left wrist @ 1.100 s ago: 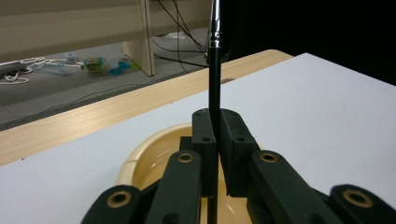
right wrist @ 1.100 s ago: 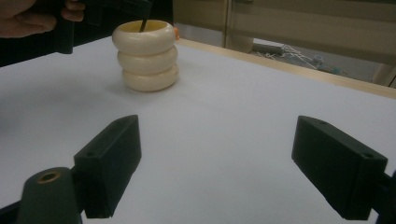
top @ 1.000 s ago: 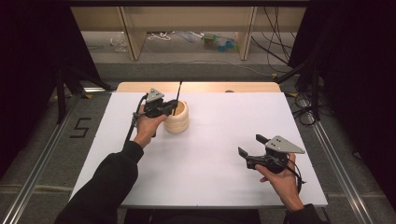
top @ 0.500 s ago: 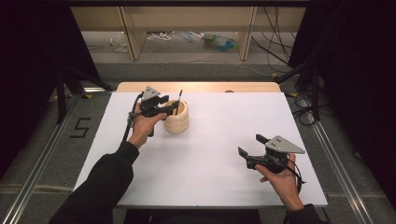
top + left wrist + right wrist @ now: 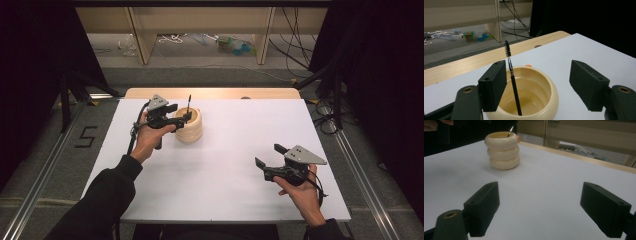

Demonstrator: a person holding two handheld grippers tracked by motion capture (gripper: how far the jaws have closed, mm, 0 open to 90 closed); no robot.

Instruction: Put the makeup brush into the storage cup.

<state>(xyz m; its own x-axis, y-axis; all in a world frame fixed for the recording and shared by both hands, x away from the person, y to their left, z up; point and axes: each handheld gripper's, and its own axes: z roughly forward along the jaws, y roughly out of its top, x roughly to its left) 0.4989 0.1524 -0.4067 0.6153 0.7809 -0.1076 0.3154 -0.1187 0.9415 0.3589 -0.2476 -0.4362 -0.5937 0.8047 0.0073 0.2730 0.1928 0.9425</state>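
White board covers the table (image 5: 225, 165) in the high view, with a wooden edge at the far side and shelving behind; the left gripper (image 5: 181, 115) sits just beside the ribbed cream cup (image 5: 192, 131), from which a thin black brush (image 5: 188, 104) stands up, while the right gripper (image 5: 267, 157) rests well apart near the front right, its jaws spread on nothing. Through the left gripper view, the brush (image 5: 513, 80) leans inside the cup (image 5: 534, 100), bristle end up and tilted slightly left and away, handle foot down in the bowl, long axis near vertical; the jaws have just been opening and now stand wide, with the stem close by the left pad yet unpressed. The release looks done (my reading), so the gripper should draw back level without brushing the stem. From the right gripper view, the cup (image 5: 503, 150) stands far off beyond open jaws.
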